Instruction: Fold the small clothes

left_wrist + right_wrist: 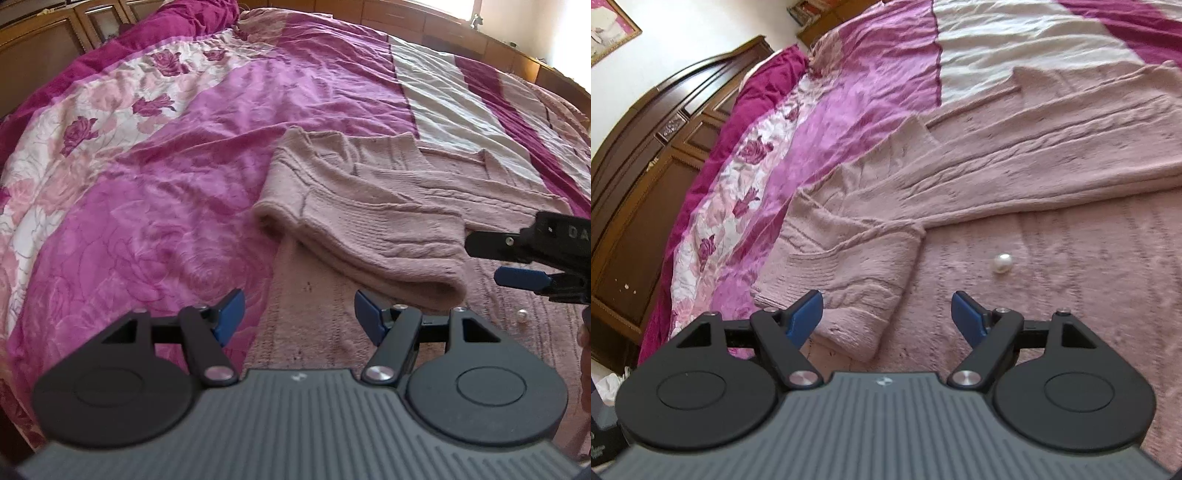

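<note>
The pink knit cardigan lies spread on the bed, sleeve folded across toward ten o'clock. Both the left gripper and right gripper hover with jaws apart, empty. A shallow pinch could catch only the top knit layer (it looks soft and loose), dragging the folded sleeve open, or snag the pearl button.

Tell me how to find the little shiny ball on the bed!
Look at the big bed with the pink and purple flowery cover. On it lies a fuzzy pink knitted sweater, with one sleeve folded across. Right beside that sleeve's cuff, on the sweater's front, sits the pearl button: it is the only round, white, glossy thing there.
</note>
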Motion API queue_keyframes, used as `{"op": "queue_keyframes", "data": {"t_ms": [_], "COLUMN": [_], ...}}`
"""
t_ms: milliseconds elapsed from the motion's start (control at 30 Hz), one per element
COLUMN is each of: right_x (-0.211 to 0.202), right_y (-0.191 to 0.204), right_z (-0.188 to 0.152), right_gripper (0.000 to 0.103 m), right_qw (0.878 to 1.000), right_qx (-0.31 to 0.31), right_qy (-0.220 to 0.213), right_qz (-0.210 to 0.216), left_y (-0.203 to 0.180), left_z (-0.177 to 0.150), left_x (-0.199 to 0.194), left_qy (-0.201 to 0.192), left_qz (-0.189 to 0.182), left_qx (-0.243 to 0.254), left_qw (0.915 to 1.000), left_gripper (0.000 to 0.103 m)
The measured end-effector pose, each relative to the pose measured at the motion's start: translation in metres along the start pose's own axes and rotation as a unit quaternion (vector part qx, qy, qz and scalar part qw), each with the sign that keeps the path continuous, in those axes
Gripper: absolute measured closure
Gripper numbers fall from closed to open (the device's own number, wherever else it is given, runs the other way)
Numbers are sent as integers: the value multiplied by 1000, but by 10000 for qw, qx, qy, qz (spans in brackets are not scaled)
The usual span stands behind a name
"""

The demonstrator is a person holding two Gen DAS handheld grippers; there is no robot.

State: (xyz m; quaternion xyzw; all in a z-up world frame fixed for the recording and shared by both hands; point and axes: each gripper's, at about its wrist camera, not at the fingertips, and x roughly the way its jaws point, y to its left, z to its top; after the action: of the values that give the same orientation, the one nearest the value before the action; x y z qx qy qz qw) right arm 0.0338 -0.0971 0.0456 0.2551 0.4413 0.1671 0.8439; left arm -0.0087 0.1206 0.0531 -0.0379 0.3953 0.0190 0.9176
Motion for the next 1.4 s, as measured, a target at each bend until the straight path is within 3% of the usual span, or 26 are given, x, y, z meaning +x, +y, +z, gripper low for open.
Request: {"op": "queue_keyframes", "data": {"t_ms": [233, 333, 433, 500, 533, 800, 1067, 1233, 1400], "right_x": [31, 42, 51, 52, 51, 23, -8, -14, 5], "right_y": [5, 15, 22, 26, 28, 66, 101, 80, 25], "right_z": [8, 13, 21, 28, 34, 92, 144, 160, 147], "right_gripper": [22, 30, 60, 88, 91, 93, 93, 93, 93], "right_qw": [9997, 9991, 9977, 9971, 9969, 9918, 9774, 9762, 9810], "right_qx": [-24, -288, -469, -568, -624, -1275, -1999, -2025, -1745], "right_qy": [262, 323, 461, 476, 465, -74, -673, -688, -481], "right_qz": [0, -36, -132, -154, -124, -52, -153, -347, -697], "left_y": [5, 9, 14, 16, 16, 7, 2, 1, 0], "left_z": [0, 1, 2, 3, 4, 21, 45, 46, 39], "left_x": [7, 9, 12, 14, 15, 33, 73, 86, 88], "left_qy": [-2, -35, -40, -50, -67, -306, -438, -392, -337], "left_qz": [97, 149, 186, 194, 191, 250, 554, 686, 607], "left_qx": [-45, -103, -211, -253, -244, -46, -116, -87, -28], "left_qw": [9999, 9998, 9996, 9995, 9995, 9992, 9974, 9968, 9976], "left_gripper": [36, 36, 36, 36, 36, 36, 35, 33, 32]}}
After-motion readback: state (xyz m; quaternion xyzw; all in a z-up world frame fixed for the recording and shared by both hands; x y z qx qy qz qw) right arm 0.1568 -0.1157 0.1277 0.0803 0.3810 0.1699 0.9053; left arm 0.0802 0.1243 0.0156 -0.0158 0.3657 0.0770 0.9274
